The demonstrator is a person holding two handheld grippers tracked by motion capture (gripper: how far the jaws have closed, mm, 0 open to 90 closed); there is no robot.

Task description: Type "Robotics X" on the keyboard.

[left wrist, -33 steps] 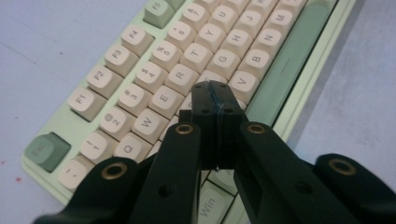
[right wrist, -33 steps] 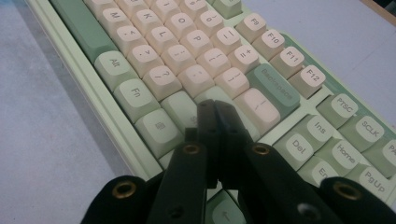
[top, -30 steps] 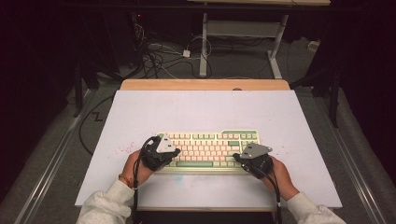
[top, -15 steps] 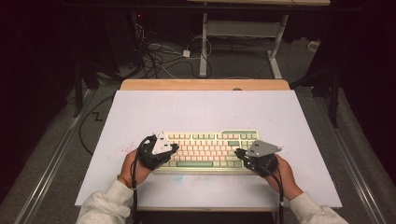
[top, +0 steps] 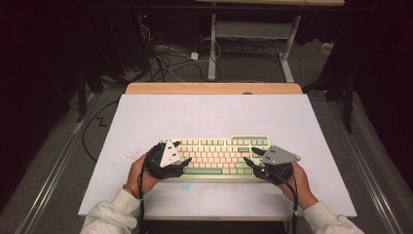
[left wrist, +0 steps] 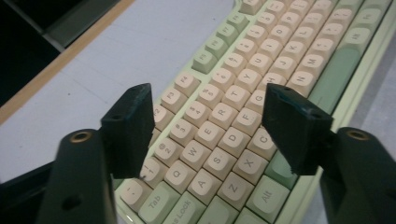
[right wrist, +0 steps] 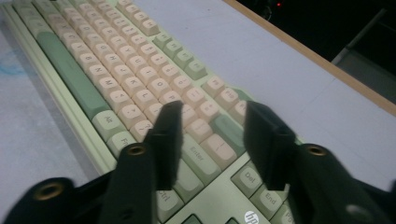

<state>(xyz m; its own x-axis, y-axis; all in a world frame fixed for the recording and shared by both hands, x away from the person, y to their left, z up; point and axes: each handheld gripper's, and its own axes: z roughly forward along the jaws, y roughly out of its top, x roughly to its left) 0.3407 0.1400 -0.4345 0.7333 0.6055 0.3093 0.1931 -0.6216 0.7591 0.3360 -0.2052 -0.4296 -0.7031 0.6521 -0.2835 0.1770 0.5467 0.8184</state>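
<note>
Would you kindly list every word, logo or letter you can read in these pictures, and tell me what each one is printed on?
"Tab", "Alt" and a partly cut-off "Lock": green keys at the near end of the keyboard, left gripper view.
"Q", "A", "S", "D", "Z", "X", "C", "N", "M": its cream keys, same view.
"Enter", "Del", "End": keys in the right gripper view.
"hp": round logo on the keyboard's green case.
Remaining key legends, and everything in the high view: too small or blurred to read.

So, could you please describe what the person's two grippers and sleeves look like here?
Both the left gripper and the right gripper are black with two blocky jaws, brass-coloured rivets at the jaw bases, and a grey three-cornered plate on top. A black cable trails from each. The sleeves are light grey and thick.
</note>
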